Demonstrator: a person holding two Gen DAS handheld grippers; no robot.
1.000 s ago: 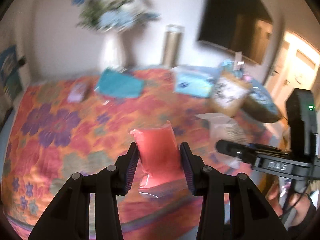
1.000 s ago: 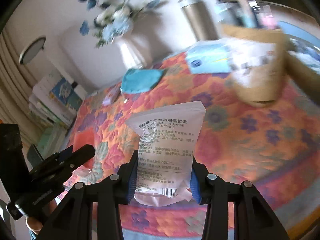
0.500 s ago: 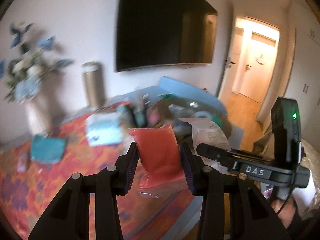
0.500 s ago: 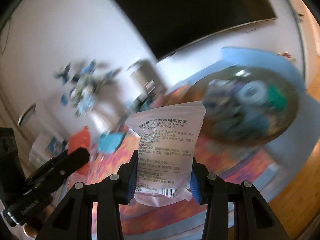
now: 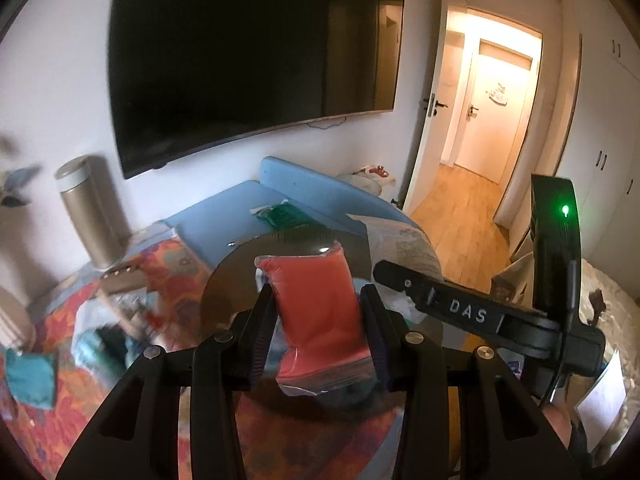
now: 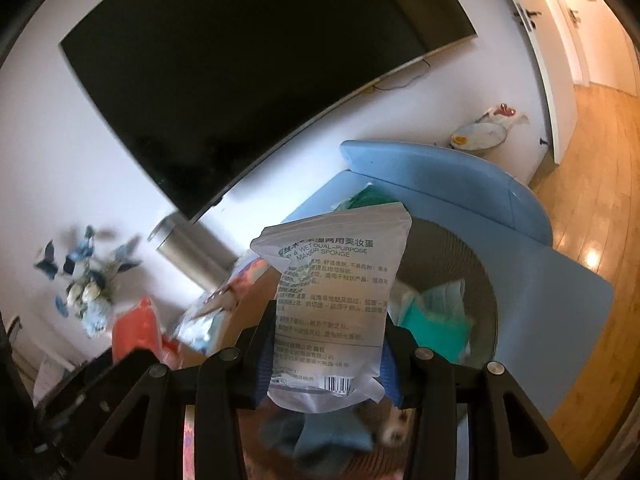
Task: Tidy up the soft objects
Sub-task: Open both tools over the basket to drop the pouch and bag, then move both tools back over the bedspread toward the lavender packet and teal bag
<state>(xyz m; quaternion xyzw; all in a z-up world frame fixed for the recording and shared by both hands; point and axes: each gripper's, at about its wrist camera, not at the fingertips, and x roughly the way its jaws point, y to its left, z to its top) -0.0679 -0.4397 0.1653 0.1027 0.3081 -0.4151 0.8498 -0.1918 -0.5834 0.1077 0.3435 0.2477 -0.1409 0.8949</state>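
Both claws tilted downward — left claw [image 5: 318, 330] clamping red pouch [image 5: 316, 312], right claw [image 6: 326, 344] clear packet [image 6: 332, 296].

Straight ahead of the right gripper [image 6: 326, 360] the round basket [image 6: 486, 280] is open on top but already holds a teal pack [image 6: 436, 326] at 2 o'clock. The blue chair back [image 6: 440, 184] walls off 12 to 1 – the wood floor [image 6: 592, 184] beyond is clear. The left gripper [image 5: 318, 338] has the right one's arm [image 5: 464, 312] crossing at 3 o'clock.
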